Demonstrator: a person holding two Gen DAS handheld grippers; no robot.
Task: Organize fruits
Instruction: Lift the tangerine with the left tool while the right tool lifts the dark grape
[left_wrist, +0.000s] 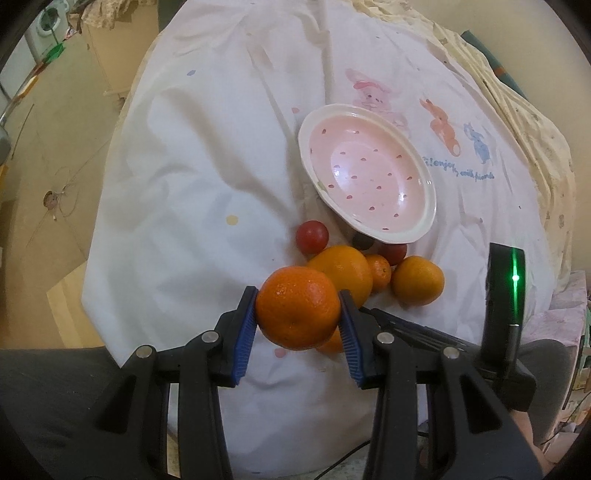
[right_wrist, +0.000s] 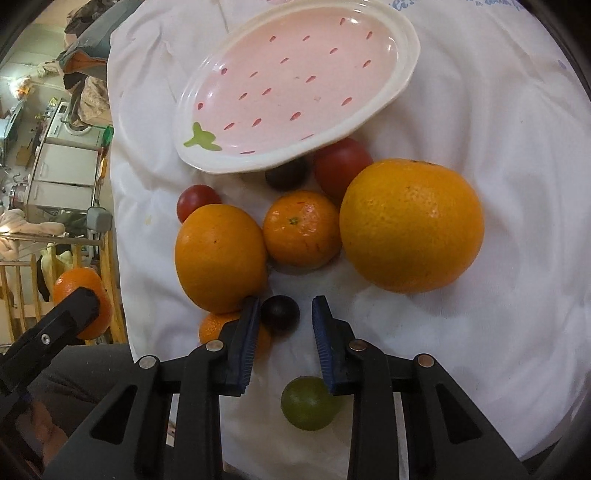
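The left gripper (left_wrist: 298, 308) has its blue fingers (left_wrist: 246, 334) pressed on both sides of a tangerine (left_wrist: 298, 308), and it holds the fruit up above the white cloth (left_wrist: 177, 206). From the right wrist camera, the same tangerine (right_wrist: 79, 295) shows at the left edge, off the side of the cloth.

The right gripper (right_wrist: 286, 325) has its fingers (right_wrist: 327, 347) partly open and holds nothing. A green grape (right_wrist: 308, 403) lies on the cloth under them. A dark grape (right_wrist: 280, 313) sits between the tips, touching the left one. A small tangerine (right_wrist: 216, 325) peeks out beside it.

Just past the tips is a medium orange (right_wrist: 221, 258), then a little tangerine (right_wrist: 301, 229), then a big orange (right_wrist: 412, 225), side by side. Behind them are a small red tomato (right_wrist: 197, 201), a dark fruit (right_wrist: 288, 173) and a bigger red tomato (right_wrist: 341, 166).

Farthest is a pink plate (right_wrist: 288, 81) with red dots. Its near edge rests on the dark fruit and the bigger tomato, so it tilts. There is no fruit in it.
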